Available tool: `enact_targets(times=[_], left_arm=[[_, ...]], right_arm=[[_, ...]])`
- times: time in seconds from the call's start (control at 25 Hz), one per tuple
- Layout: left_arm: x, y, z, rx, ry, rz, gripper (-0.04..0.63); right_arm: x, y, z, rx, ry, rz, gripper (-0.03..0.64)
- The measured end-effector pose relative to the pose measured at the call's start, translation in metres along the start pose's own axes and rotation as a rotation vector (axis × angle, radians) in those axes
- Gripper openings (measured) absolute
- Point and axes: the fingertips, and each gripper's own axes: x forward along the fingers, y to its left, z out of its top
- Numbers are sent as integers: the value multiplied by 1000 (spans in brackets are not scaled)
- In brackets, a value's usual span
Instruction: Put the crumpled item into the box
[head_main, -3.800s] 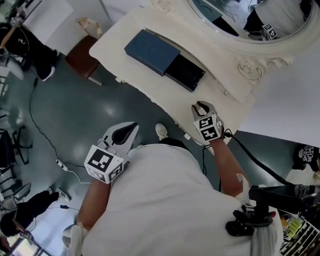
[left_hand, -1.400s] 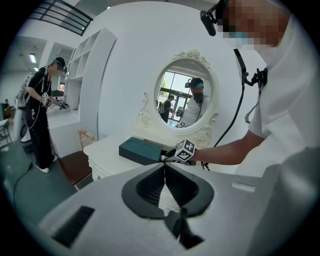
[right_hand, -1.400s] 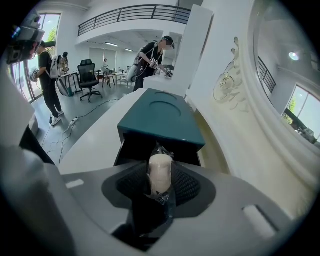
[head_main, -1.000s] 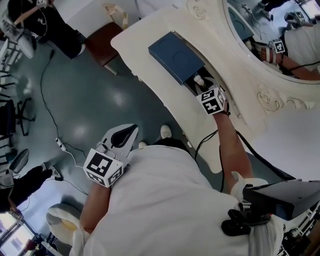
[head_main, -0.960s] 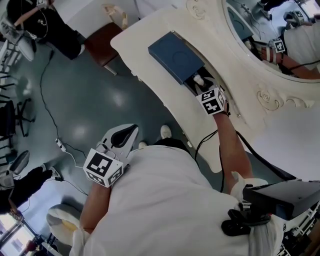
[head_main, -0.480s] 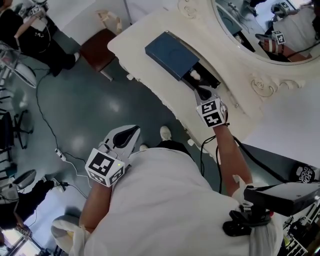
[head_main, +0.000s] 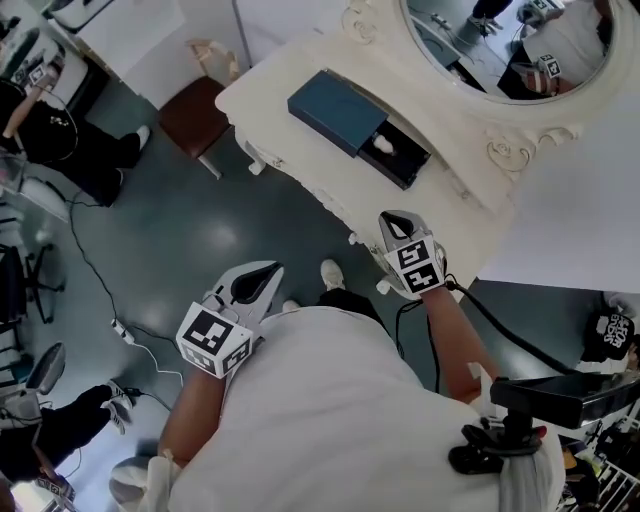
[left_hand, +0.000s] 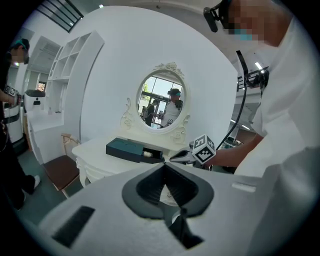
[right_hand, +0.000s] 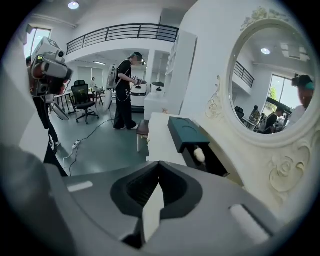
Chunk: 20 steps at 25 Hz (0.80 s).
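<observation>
Crumpled item: white wad (head_main: 381, 146) lies in the open black tray of the blue box (head_main: 335, 98) on the dressing table (head_main: 300, 160).
Right gripper (head_main: 393, 218): jaws closing fully together on nothing, at the table's near edge; the wad lies just beyond, far-left.
Left gripper (head_main: 265, 272): pinched together, empty, well apart.
Nearer hand: right.

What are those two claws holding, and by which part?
Nothing. The left gripper and right gripper are both shut and empty; the crumpled item lies in the box.

The crumpled item (head_main: 383, 146) in the box (head_main: 352, 120) is too small to tell its material; part of the box's tray (head_main: 408, 163) is hidden under its blue sleeve (head_main: 330, 104), and the head view's top edge cuts off the mirror (head_main: 500, 45)
</observation>
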Motion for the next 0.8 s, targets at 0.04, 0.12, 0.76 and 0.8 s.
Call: enact_targets(times=[0.04, 0.12, 0.76, 0.8], left_arm=[[-4, -3, -4, -1, -1, -7, 2], [-13, -9, -11, -1, 0, -20, 2], [-66, -34, -56, 10, -5, -67, 2], [-68, -33, -58, 8, -5, -66, 2]], right_arm=[[-7, 8, -2, 11, -4, 2, 2], [-19, 25, -4, 34, -15, 3, 2], [-77, 144, -13, 70, -60, 64, 1], [-78, 149, -12, 66, -63, 68, 0]])
